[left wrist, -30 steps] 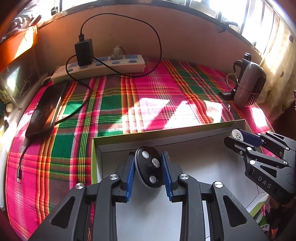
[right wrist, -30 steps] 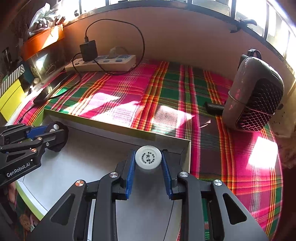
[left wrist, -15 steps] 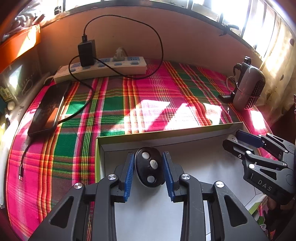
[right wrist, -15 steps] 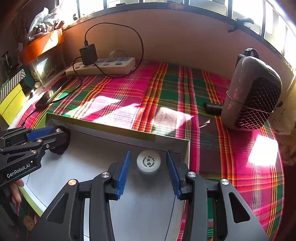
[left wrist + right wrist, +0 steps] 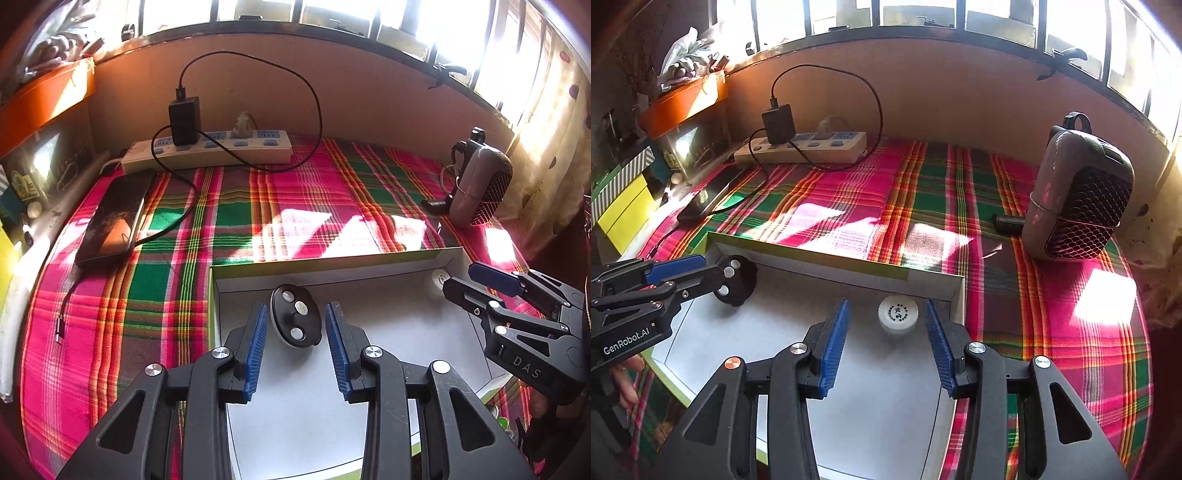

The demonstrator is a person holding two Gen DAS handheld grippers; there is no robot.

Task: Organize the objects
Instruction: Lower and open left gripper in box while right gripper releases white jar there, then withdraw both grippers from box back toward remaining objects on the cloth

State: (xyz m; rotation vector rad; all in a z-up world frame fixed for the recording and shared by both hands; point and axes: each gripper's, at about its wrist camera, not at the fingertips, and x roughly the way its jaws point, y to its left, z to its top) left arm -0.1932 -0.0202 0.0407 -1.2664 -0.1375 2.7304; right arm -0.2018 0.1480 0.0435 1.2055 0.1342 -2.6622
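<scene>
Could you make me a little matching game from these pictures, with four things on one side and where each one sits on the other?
Things:
1. black disc
2. white cap
3. phone
4. black charger

Places:
A. plugged into the power strip by the wall
B. in the box's far right corner, between the right tongs' blue pads
C. flat on the plaid cloth, left of the box
D. in the box's far left corner, between the left tongs' blue pads

Pairs: 1-D, 2-B, 3-C, 4-A
</scene>
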